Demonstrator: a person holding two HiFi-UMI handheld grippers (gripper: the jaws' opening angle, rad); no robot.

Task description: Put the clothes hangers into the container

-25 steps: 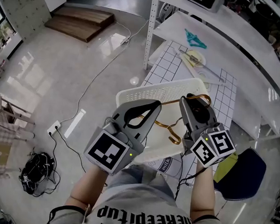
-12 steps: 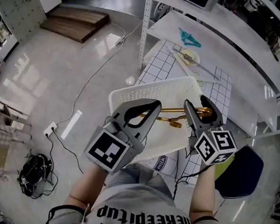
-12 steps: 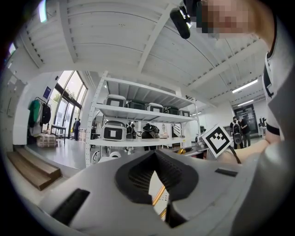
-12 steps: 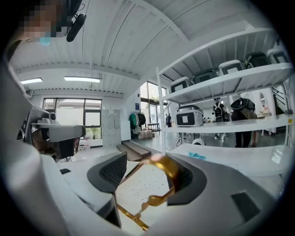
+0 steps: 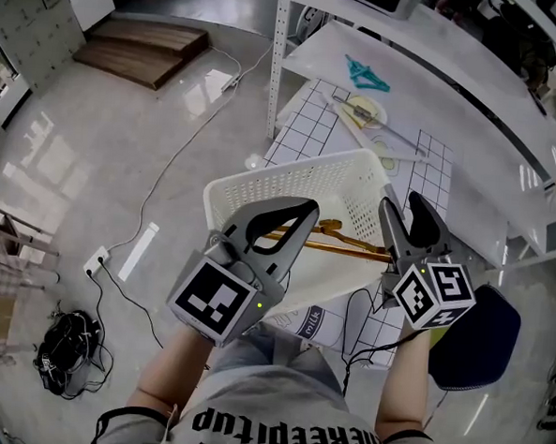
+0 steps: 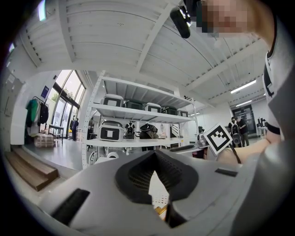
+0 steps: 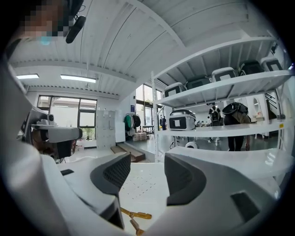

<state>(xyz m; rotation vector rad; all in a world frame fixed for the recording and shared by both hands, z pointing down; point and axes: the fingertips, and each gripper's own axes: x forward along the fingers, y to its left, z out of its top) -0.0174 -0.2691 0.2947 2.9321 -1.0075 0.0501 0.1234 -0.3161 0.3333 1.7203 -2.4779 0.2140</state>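
A wooden hanger with a gold hook lies flat inside the white slotted basket, in front of the person. My right gripper stands over the basket's right rim, just right of the hanger; its jaws are apart with nothing between them and are closing. In the right gripper view the hanger shows below the gripper. My left gripper hovers over the basket's near left side, tips touching, nothing seen in them. A teal hanger and a pale hanger lie on the table beyond.
The grid-patterned table stands behind the basket, beside a white rack post. A printed carton sits under the basket's near edge. A dark blue seat is at the right. A cable and power strip lie on the floor at the left.
The right gripper, which held the wooden hanger above the basket, has let it go and drawn back to the right. The hanger now lies in the basket. The left gripper stayed put.
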